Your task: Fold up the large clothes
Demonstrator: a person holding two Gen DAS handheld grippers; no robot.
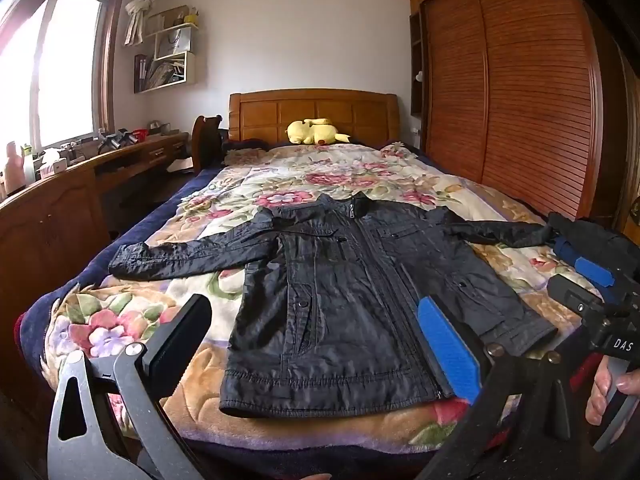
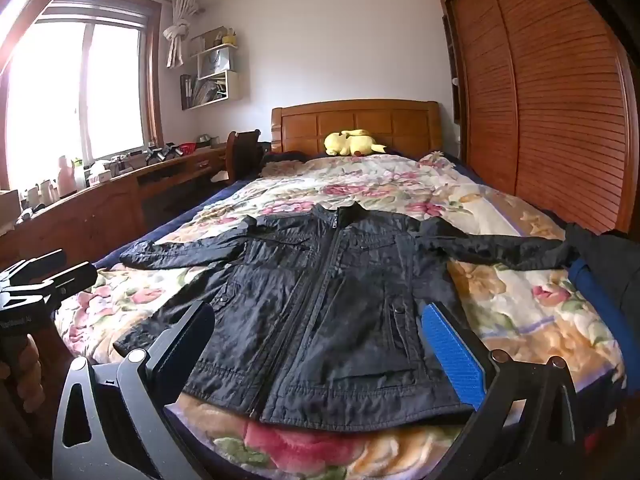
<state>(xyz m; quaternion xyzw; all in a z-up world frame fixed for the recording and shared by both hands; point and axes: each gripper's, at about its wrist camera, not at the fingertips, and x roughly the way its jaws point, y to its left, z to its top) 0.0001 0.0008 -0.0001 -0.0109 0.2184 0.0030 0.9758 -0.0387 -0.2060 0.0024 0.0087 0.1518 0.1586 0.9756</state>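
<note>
One black zip-front nylon jacket (image 1: 352,292) lies flat on the floral quilted bed (image 1: 132,320), collar toward the wooden headboard (image 1: 314,114), hem toward me, two sleeves outspread. My left gripper (image 1: 316,344) and right gripper (image 2: 320,350) gape wide, empty.

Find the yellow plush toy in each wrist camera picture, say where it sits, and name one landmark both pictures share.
Left wrist view: the yellow plush toy lies upper centre, at the head of the bed, against the wooden headboard.
Right wrist view: the toy lies upper centre, a little right of the middle, against the same headboard.
Shared landmark: the black jacket spread flat on the floral blanket.
</note>
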